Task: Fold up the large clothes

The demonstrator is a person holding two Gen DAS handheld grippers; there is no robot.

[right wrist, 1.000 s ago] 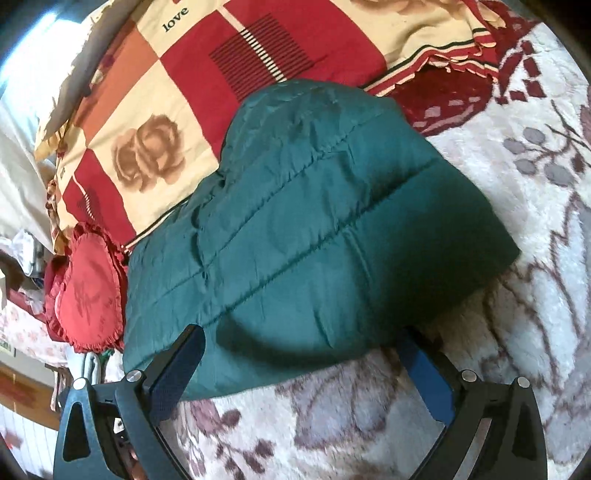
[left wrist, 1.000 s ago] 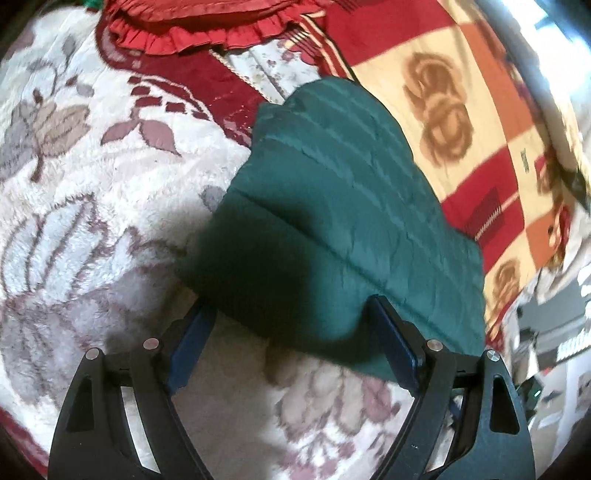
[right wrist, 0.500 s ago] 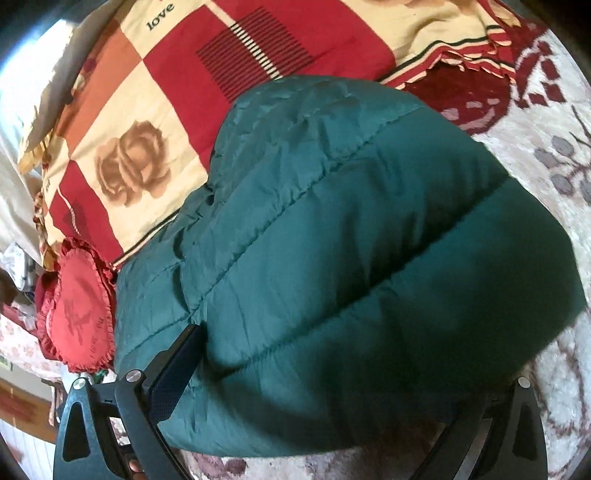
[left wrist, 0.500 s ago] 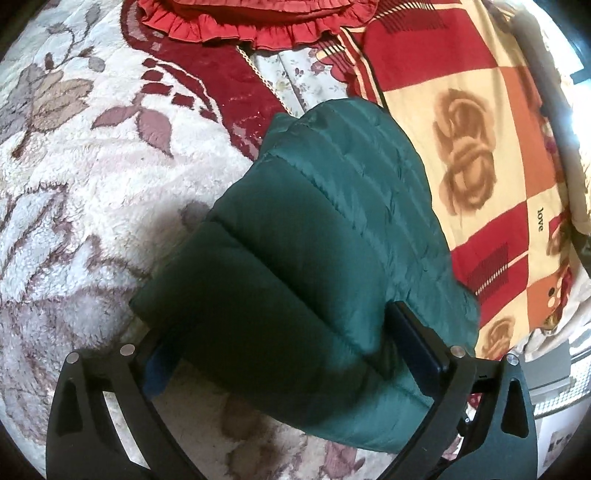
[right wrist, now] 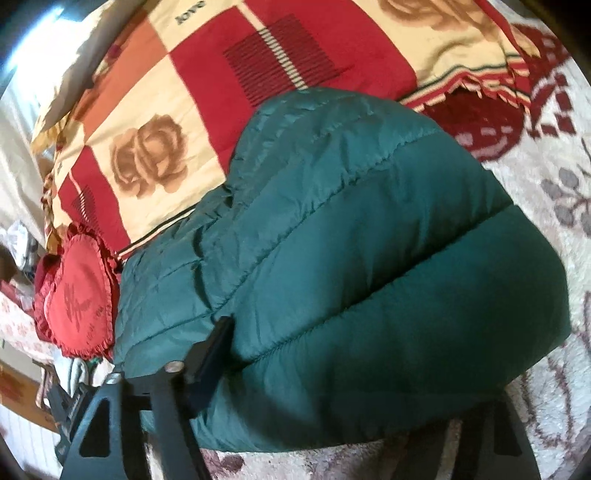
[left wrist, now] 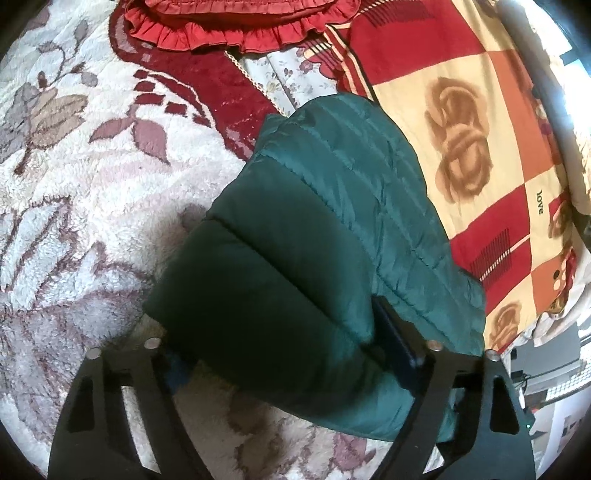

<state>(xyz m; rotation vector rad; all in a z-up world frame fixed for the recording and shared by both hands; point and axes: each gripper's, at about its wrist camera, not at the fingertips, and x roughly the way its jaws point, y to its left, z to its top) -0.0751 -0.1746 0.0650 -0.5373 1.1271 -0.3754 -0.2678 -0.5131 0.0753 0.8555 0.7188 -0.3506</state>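
A folded dark green puffer jacket (left wrist: 325, 236) lies on the bed, half on a fluffy white floral blanket (left wrist: 74, 206). In the left wrist view its near edge fills my left gripper (left wrist: 284, 354). The jaws are closing, the right finger (left wrist: 395, 347) dents the fabric, and the left finger is buried under the padding. In the right wrist view the green jacket (right wrist: 369, 258) bulges between the closing jaws of my right gripper (right wrist: 343, 387). Its left finger (right wrist: 214, 350) presses into the side, and the other finger is hidden under the jacket.
A red, cream and orange rose-patterned quilt (left wrist: 480, 129) lies behind the jacket. A red frilled cushion (left wrist: 229, 22) sits at the head of the blanket; the red cushion (right wrist: 77, 295) shows at the left in the right wrist view. Furniture stands beyond the bed edge (left wrist: 554, 376).
Both grippers pushed forward around the jacket's near edge. Their jaws went from wide apart beside it to narrowing onto the padding, which now bunches between the fingers.
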